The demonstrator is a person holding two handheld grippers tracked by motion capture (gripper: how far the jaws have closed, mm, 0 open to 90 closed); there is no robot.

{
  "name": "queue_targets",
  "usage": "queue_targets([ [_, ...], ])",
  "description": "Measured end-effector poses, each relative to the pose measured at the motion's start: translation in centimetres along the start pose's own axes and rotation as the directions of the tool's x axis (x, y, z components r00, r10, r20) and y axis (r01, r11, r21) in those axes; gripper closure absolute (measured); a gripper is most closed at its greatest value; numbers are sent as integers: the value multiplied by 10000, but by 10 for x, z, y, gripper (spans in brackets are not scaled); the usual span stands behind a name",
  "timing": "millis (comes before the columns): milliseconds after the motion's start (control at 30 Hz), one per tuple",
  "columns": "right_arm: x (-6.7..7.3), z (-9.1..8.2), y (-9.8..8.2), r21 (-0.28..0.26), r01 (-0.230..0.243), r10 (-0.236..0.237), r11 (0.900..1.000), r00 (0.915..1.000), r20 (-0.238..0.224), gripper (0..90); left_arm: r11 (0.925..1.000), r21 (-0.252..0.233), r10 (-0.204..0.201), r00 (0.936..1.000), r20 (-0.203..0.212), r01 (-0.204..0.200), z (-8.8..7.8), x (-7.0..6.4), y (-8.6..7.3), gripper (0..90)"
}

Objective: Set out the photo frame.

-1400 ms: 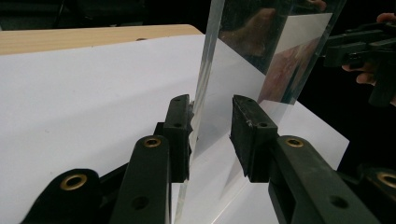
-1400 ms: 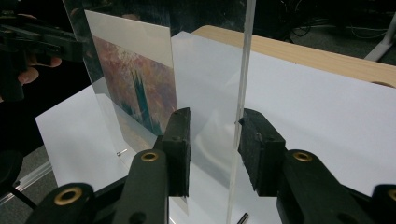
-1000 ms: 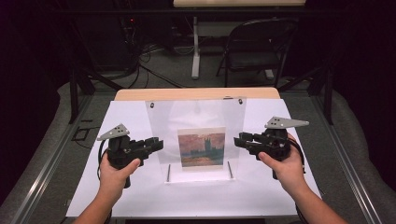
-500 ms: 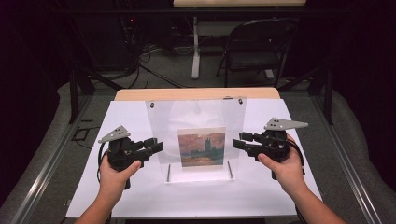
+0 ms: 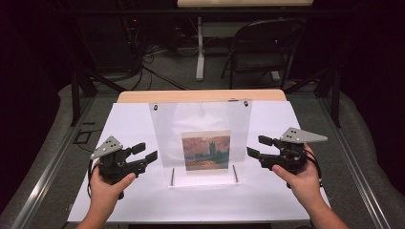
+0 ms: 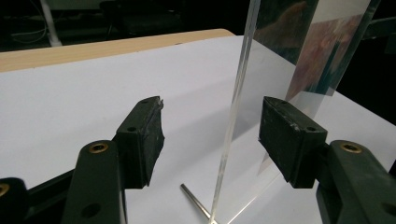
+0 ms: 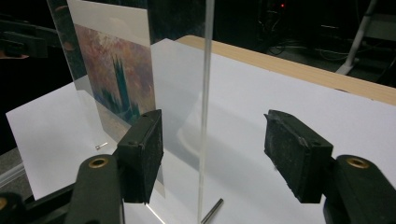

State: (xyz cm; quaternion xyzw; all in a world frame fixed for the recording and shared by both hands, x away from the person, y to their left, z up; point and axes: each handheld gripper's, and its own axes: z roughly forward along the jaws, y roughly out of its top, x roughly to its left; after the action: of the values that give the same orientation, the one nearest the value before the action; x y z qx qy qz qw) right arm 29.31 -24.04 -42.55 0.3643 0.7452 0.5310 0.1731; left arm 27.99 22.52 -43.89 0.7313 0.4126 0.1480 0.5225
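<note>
Clear acrylic frame [image 5: 200, 138] upright, painting print [image 5: 206, 150] inside.

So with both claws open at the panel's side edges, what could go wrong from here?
1. The clear upright panel stands on thin metal pins; an uneven squeeze by the left claw or right claw, whose jaws have just been opening, might tip it.
2. Pads closing on its slim, smooth edge could slip off.

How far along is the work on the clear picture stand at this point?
Done: the acrylic stand is upright on the white sheet, with the picture in it. In hand: nothing. The left gripper and right gripper have just been opening, each straddling a side edge without touching it. Left: drawing both away.
</note>
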Motion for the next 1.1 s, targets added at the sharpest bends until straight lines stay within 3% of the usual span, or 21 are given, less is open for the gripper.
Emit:
queue_targets([
  [167,-4,-13,-13,-58,-141,143,9999,9992,365,364,9999,-84,-153,9993,-348,150,-8,5,-15,391],
  [300,-7,-20,-27,-146,-426,435,9990,9970,641,363,9981,-168,-596,9967,-558,588,-11,13,-30,388],
  [433,-9,-22,-42,-30,-570,571,9984,9940,937,363,9973,-30,-733,9919,-1037,734,-12,17,-46,387],
  [600,-10,-18,-62,177,-761,734,9969,9897,1233,362,9936,-6,-1122,9876,-1100,1128,-9,23,-65,378],
  [800,-3,0,-89,596,-263,165,9979,9871,1592,361,9974,199,-644,9838,-1672,687,0,28,-78,361],
  [900,1,7,-97,702,116,-237,9975,9845,1739,359,9966,293,-714,9840,-1634,772,5,30,-85,360],
  [1100,5,16,-106,888,226,-361,9958,9875,1537,358,9957,649,-557,9861,-1563,665,13,30,-94,360],
])
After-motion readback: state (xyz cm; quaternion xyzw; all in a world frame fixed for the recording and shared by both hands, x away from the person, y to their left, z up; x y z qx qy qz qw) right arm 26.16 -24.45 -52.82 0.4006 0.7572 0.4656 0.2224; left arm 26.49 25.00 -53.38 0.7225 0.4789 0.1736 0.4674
